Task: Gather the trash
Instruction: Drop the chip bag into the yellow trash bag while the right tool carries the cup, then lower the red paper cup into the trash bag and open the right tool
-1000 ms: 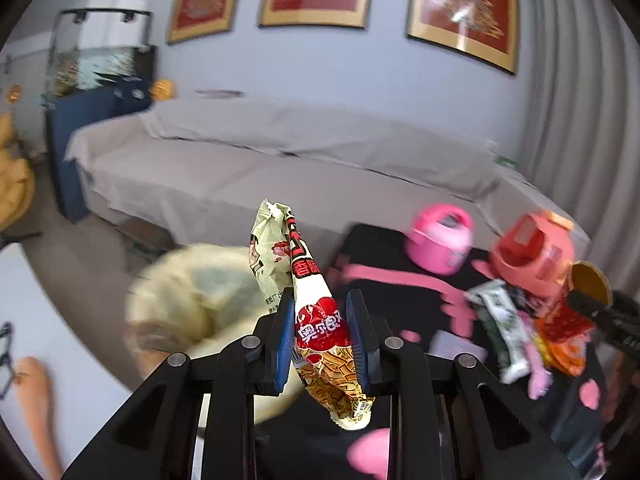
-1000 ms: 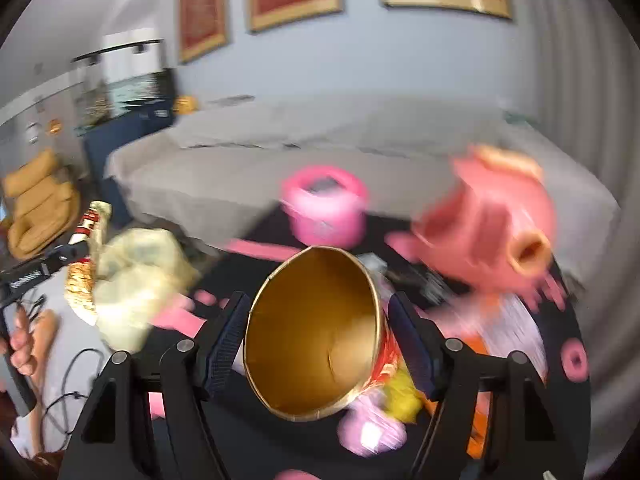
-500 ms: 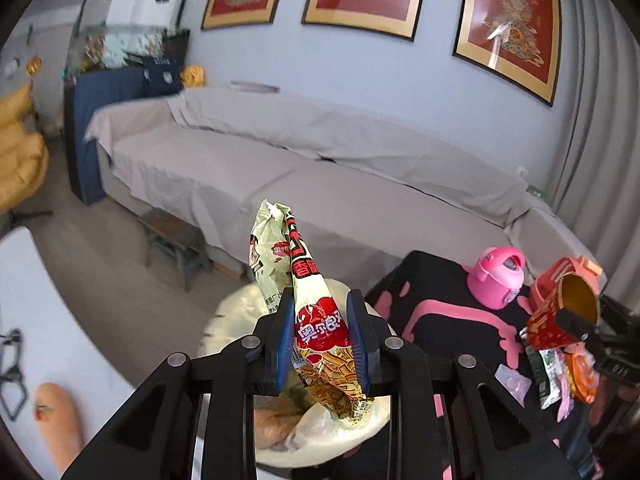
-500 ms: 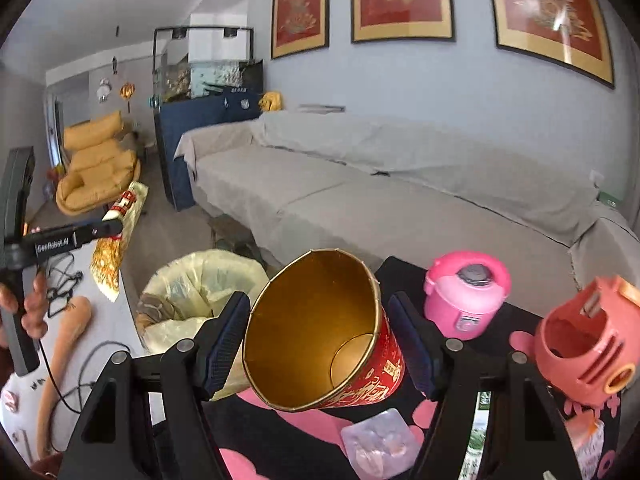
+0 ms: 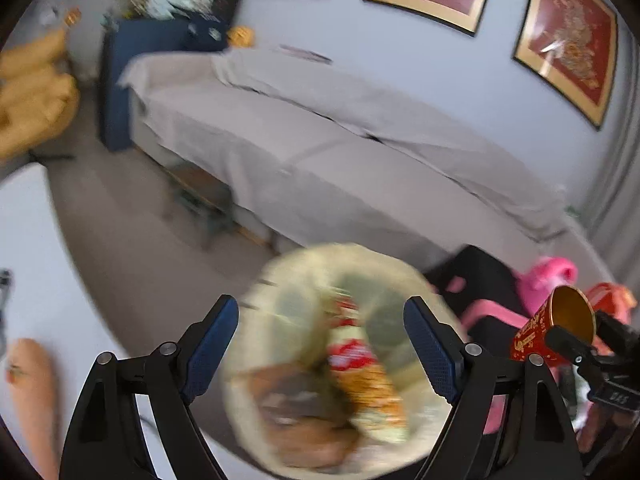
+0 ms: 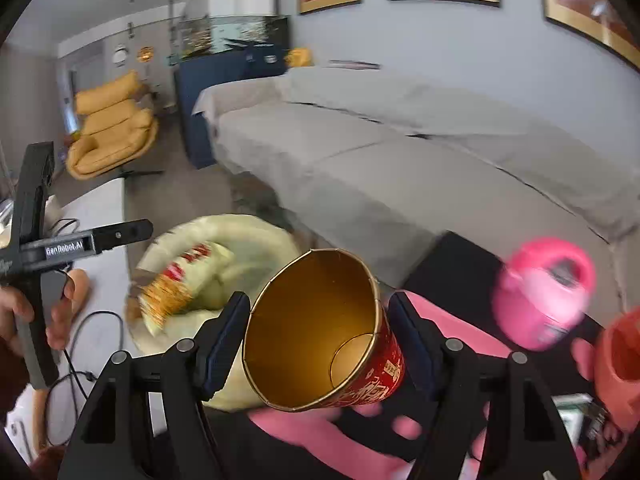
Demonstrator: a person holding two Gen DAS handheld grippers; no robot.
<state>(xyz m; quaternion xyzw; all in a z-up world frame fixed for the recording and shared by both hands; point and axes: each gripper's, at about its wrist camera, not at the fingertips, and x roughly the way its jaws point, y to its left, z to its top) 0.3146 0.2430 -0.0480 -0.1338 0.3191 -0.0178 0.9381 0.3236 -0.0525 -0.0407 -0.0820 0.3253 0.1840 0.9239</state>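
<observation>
My left gripper (image 5: 322, 346) is open and empty above the trash bin lined with a yellowish bag (image 5: 296, 280). The red and yellow snack wrapper (image 5: 362, 376) is falling or lying inside the bin, blurred; it also shows in the right wrist view (image 6: 180, 280), with the bin (image 6: 248, 236) below it. My right gripper (image 6: 318, 340) is shut on a red paper cup with a gold inside (image 6: 320, 332), held tilted just right of the bin. The cup also shows in the left wrist view (image 5: 554, 328).
A black table with pink patterns (image 6: 460, 248) holds a pink toy pot (image 6: 544, 288), an orange-pink toy (image 6: 620, 352) and wrappers at the right. A grey covered sofa (image 5: 320, 136) runs behind. A white surface (image 5: 24, 240) lies to the left.
My left gripper opened and let go of the snack wrapper, which dropped into the bin. My right gripper carried the cup leftward, closer to the bin.
</observation>
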